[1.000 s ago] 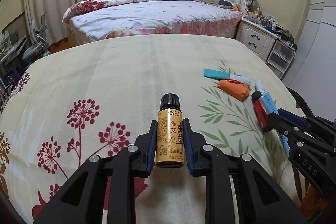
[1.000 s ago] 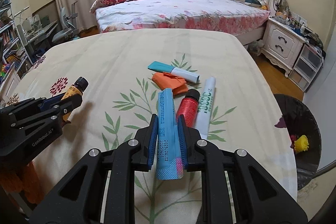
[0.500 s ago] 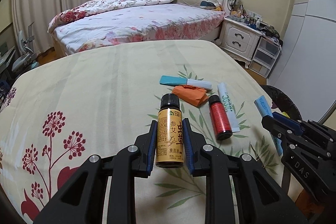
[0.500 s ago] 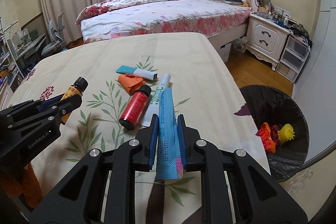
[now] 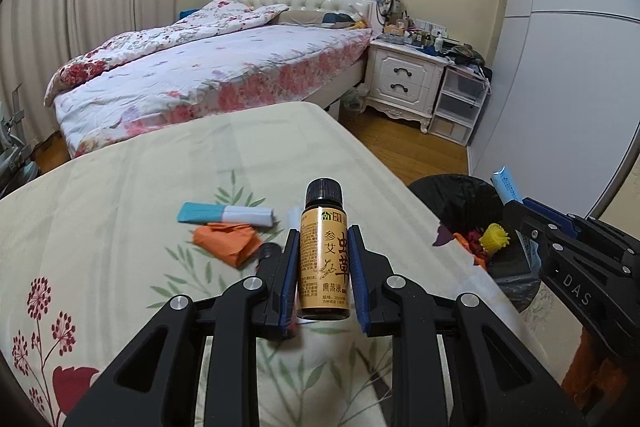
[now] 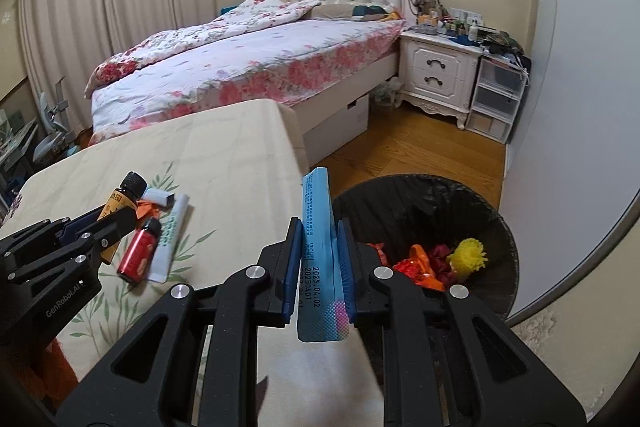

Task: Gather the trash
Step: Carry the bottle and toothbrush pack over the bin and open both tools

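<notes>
My left gripper [image 5: 323,259] is shut on a small amber bottle [image 5: 324,267] with a black cap, held upright above the cream tablecloth [image 5: 120,195]. My right gripper [image 6: 319,259] is shut on a blue tube [image 6: 318,227] and holds it near the table's right edge, beside the black trash bin [image 6: 496,227]. The bin [image 5: 452,195] holds red, orange and yellow scraps. On the table lie a red bottle [image 6: 140,259], a white tube [image 6: 170,239], an orange paper wad [image 5: 226,241] and a teal and white packet [image 5: 226,214].
A bed with floral bedding [image 5: 208,75] stands behind the table. A white nightstand [image 5: 404,83] and plastic drawers [image 5: 460,107] stand at the back right. Wooden floor [image 6: 420,155] lies between table, bed and bin. A white wall [image 6: 580,107] is at right.
Both grippers have swung right with their loads. The right gripper moved from over the table items to the table's edge by the bin; the left followed toward the items.
</notes>
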A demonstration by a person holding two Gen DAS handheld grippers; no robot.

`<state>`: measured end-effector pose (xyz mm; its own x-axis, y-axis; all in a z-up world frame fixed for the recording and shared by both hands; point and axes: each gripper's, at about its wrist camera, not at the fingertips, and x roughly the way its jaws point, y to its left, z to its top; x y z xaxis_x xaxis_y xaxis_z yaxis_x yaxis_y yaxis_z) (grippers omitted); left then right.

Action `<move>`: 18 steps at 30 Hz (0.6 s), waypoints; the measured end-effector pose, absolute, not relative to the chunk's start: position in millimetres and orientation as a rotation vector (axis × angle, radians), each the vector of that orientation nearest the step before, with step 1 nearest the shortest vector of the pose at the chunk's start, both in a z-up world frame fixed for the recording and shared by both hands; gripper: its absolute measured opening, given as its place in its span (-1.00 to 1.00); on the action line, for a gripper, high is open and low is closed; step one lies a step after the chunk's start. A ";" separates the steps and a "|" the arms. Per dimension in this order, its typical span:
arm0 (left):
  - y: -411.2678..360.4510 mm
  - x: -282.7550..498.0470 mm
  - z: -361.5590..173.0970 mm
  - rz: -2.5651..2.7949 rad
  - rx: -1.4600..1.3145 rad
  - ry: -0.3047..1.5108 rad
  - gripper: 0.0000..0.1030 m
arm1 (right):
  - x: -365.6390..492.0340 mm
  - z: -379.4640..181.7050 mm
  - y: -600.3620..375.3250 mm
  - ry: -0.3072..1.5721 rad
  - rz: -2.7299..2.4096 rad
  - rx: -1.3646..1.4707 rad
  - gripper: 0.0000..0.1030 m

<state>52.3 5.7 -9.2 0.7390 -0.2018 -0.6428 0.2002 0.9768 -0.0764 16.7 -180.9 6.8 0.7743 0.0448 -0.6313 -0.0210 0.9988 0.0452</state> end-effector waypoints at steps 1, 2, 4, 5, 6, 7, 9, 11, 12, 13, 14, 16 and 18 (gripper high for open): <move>0.0 54.9 -9.3 -0.231 0.000 0.703 -0.52 | 18.9 6.5 -187.7 0.682 0.018 0.044 -0.65; -6.9 58.9 -8.9 -0.243 0.004 0.699 -0.52 | 21.0 5.9 -193.6 0.681 0.003 0.050 -0.65; -18.9 63.8 -8.8 -0.261 0.015 0.691 -0.52 | 25.4 4.0 -204.8 0.675 -0.026 0.056 -0.65; -25.1 67.7 -8.6 -0.268 0.021 0.689 -0.52 | 27.8 2.8 -210.1 0.672 -0.040 0.058 -0.65; -31.6 71.5 -8.7 -0.278 0.025 0.687 -0.52 | 29.3 1.5 -213.8 0.670 -0.048 0.060 -0.65; -37.6 75.2 -8.9 -0.286 0.029 0.685 -0.52 | 31.6 0.1 -218.5 0.670 -0.056 0.065 -0.65; -50.2 81.6 -10.4 -0.302 0.040 0.682 -0.52 | 36.1 -2.8 -225.4 0.672 -0.071 0.077 -0.65; -61.7 88.0 -13.2 -0.315 0.052 0.683 -0.52 | 40.4 -5.6 -231.4 0.672 -0.087 0.080 -0.65; -67.0 90.9 -14.5 -0.322 0.055 0.686 -0.52 | 42.7 -7.1 -234.8 0.672 -0.096 0.082 -0.65; -72.1 93.4 -16.0 -0.329 0.058 0.689 -0.52 | 44.1 -7.4 -236.9 0.671 -0.102 0.084 -0.65; -77.6 96.5 -17.7 -0.335 0.063 0.690 -0.52 | 45.6 -8.6 -239.8 0.669 -0.108 0.087 -0.65; -87.3 101.3 -20.3 -0.343 0.077 0.693 -0.52 | 48.9 -10.2 -244.5 0.669 -0.123 0.092 -0.65; -95.3 105.8 -22.4 -0.353 0.088 0.696 -0.52 | 52.1 -12.1 -250.5 0.668 -0.136 0.099 -0.65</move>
<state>105.8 -95.3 -22.4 0.7111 -0.2885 -0.6411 0.3466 0.9373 -0.0373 52.1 -250.5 -12.1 0.7764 -0.0938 -0.6232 0.1575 0.9864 0.0477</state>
